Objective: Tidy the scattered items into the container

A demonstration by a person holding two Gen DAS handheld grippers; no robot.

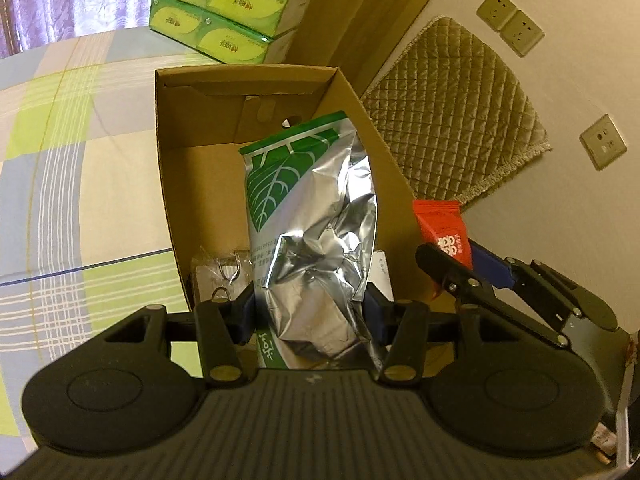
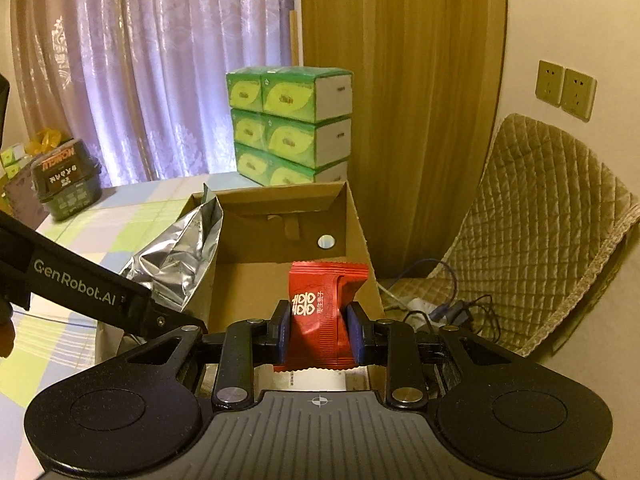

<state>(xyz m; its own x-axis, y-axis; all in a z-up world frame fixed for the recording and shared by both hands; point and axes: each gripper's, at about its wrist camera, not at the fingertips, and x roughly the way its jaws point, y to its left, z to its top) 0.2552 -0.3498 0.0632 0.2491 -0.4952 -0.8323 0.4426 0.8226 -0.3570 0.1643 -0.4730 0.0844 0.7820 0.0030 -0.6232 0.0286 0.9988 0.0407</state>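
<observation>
At the far left of the left wrist view a checked bedsheet (image 1: 60,168) in green, grey and cream fills the frame edge, and a stack of green tissue packs (image 1: 224,8) sits at the upper centre. Just right of the sheet stands an open cardboard box (image 1: 176,152), its inside mostly bare; a small clear packet (image 1: 218,270) lies at its near end. In the lower centre the left gripper (image 1: 310,308) is clamped on a silver foil pouch with a green leaf print (image 1: 308,208), which rises upright from between the blue pads over the box interior. Further right, the right gripper (image 1: 466,264) pinches a red sachet (image 1: 442,226) just beyond the box's right wall, in front of a quilted beige cushion (image 1: 456,112); three wall sockets (image 1: 512,24) sit at the upper right. In the right wrist view a dark green tub (image 2: 66,184) stands at the left edge on the sheet, the foil pouch leans at the box's left wall, and in the centre the red sachet is squeezed between the pads above the box's near end, with tangled cables (image 2: 452,308) at the right.
</observation>
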